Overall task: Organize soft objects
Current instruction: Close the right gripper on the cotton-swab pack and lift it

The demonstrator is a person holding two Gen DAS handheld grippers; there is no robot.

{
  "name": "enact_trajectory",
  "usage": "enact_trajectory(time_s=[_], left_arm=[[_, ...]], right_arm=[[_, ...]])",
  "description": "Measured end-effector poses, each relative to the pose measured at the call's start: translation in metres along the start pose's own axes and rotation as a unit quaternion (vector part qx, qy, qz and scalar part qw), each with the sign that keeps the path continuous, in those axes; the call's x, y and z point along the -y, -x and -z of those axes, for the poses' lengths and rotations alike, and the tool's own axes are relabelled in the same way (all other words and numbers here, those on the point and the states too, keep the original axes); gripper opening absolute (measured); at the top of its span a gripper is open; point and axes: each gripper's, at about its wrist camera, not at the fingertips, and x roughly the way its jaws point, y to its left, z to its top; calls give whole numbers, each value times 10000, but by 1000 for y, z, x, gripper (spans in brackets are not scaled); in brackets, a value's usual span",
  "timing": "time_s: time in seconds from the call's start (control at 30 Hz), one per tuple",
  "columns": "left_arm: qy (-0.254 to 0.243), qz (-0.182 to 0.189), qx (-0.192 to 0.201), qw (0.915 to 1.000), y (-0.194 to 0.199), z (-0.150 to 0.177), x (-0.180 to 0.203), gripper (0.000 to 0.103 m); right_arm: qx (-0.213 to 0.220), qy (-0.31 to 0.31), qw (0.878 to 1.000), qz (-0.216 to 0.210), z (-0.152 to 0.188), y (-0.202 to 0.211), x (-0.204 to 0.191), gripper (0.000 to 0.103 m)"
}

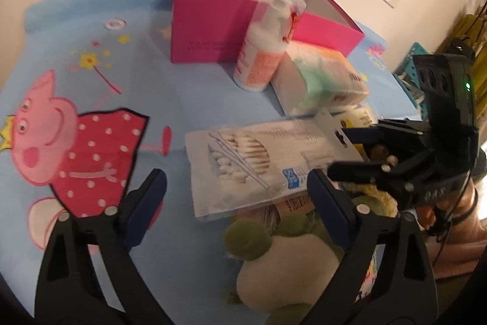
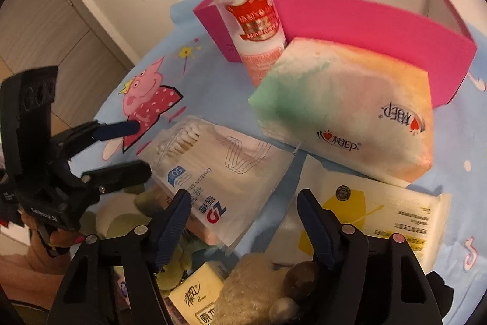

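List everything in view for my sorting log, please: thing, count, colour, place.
pink box: 1, pink with white inside, open, at the back
bottle: 1, white and orange, upright before the box
tissue pack: 1, green-orange-white, beside the bottle
cotton swab bag: 1, clear white, centre
wipes pack: 1, white and yellow, near right
small tissue packet: 1, yellow, near edge
green plush: 1, green and cream, near
tablecloth: 1, blue, cartoon pig
left gripper: open
right gripper: open
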Motion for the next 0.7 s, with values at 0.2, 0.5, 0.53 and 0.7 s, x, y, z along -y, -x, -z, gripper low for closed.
enact_trajectory(time_s=[0.2,0.5,0.53,0.7], left_arm=[[49,589,-523,9969,-21,6,-6,80],[142,642,-304,9974,-9,10,-4,64],[166,650,-291,9973,-8,9,-4,64],[280,764,-68,9967,8,6,-5,64]], right_arm=[[-40,-241,9996,-124,-3,3,14,42],[416,-378,9974,-455,-2,17,20,18],[478,-356,9971,-481,-3,21,19,18],[739,-140,9961,-452,-7,36,9,17]])
